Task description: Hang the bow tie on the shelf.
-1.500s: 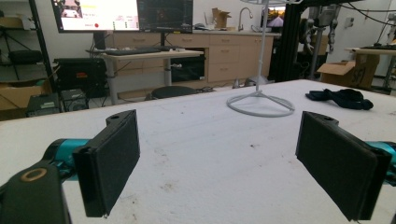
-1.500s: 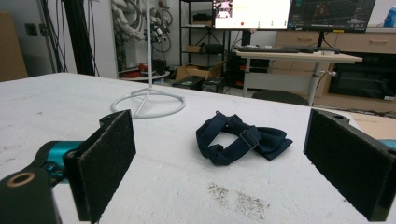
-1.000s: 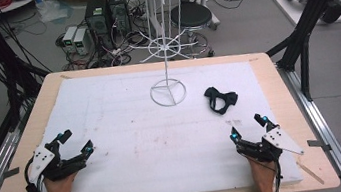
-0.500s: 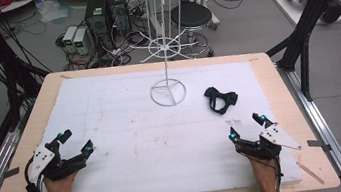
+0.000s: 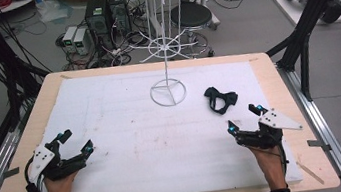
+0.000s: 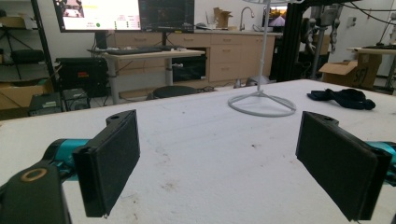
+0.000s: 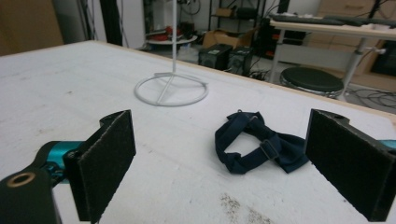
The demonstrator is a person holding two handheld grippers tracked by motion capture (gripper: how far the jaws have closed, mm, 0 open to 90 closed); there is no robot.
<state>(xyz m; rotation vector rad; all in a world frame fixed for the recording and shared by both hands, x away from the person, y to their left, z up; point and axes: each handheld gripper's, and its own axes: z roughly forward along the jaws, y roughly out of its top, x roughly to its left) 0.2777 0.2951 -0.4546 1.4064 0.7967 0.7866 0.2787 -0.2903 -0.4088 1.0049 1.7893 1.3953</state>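
A dark blue strap band (image 5: pixel 220 98) (image 7: pixel 258 147) (image 6: pixel 341 99) lies crumpled on the white foam sheet (image 5: pixel 130 147), right of the white wire rack (image 5: pixel 163 51). The rack's ring base (image 5: pixel 168 92) (image 7: pixel 171 89) (image 6: pixel 262 103) rests near the sheet's far middle. My right gripper (image 5: pixel 244 119) (image 7: pixel 224 172) is open, low over the sheet, a short way in front of the band with nothing between its pads. At the near left, my left gripper (image 5: pixel 76 141) (image 6: pixel 219 158) stands open and empty, far from the band.
The foam sheet covers a wooden table (image 5: pixel 266 70). Black frame posts (image 5: pixel 309 21) rise at the right and left. Computers (image 5: pixel 106 14), a stool (image 5: pixel 190 15) and cables sit on the floor beyond the far edge.
The right gripper has moved forward toward the band, still open. The left gripper has barely moved.
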